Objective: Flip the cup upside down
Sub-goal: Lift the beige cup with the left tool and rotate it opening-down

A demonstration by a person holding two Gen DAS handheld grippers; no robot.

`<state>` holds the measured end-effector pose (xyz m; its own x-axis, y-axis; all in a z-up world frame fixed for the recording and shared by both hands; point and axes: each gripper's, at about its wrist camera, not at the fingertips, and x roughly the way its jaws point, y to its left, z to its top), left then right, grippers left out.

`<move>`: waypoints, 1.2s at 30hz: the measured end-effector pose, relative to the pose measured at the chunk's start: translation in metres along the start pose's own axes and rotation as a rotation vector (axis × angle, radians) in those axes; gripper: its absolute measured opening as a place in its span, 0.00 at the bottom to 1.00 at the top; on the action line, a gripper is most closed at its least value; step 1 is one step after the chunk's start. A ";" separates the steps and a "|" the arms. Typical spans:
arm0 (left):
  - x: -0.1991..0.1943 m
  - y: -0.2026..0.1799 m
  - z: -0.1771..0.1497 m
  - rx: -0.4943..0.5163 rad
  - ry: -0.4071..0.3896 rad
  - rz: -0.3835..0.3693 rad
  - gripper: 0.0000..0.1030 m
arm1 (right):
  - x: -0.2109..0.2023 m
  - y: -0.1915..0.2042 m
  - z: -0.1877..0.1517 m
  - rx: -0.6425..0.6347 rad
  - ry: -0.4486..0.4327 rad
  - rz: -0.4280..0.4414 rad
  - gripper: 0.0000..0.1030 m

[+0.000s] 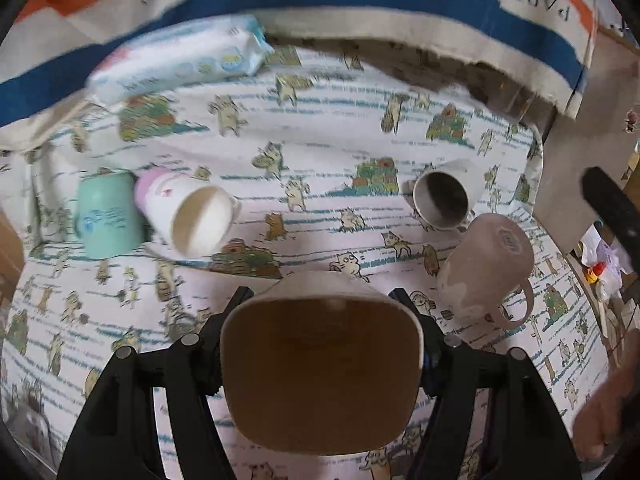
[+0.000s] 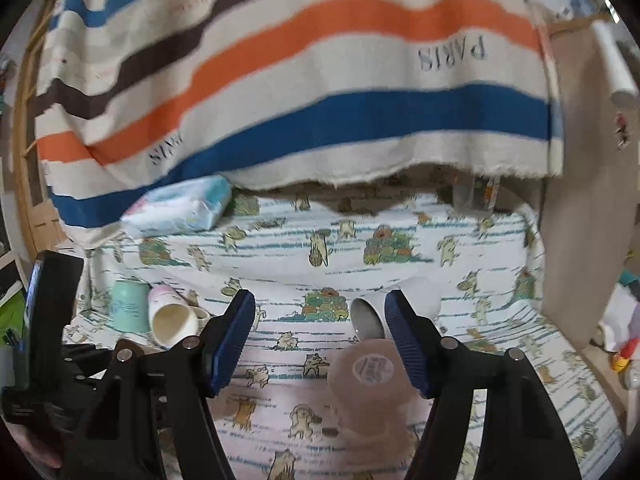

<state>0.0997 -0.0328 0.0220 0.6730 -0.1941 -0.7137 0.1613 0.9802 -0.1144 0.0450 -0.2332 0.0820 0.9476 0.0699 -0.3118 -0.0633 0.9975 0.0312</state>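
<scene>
My left gripper [image 1: 320,300] is shut on a cream cup [image 1: 320,364], held above the patterned cloth with its open mouth facing the camera. A pink mug [image 1: 486,266] stands upside down to its right; it also shows in the right wrist view [image 2: 370,384]. My right gripper [image 2: 320,312] is open and empty above the cloth, with the pink mug just inside its right finger. A white cup [image 1: 444,196] lies on its side behind the mug, also in the right wrist view [image 2: 384,312].
A mint cup [image 1: 106,216] stands upside down at the left, beside a pink-and-white cup [image 1: 188,212] lying on its side. A wipes pack [image 1: 176,60] lies at the back under a striped cloth [image 2: 300,80]. The table edge [image 1: 540,184] drops off at the right.
</scene>
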 end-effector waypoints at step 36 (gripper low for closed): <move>-0.038 0.048 -0.088 -0.091 -0.193 -0.017 1.00 | -0.041 -0.019 -0.092 0.117 0.260 0.021 0.75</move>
<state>0.0178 0.0245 -0.0173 0.7980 -0.2055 -0.5666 0.1137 0.9745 -0.1932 -0.0213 -0.2545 0.0070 0.8333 0.1062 -0.5426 -0.0317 0.9889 0.1448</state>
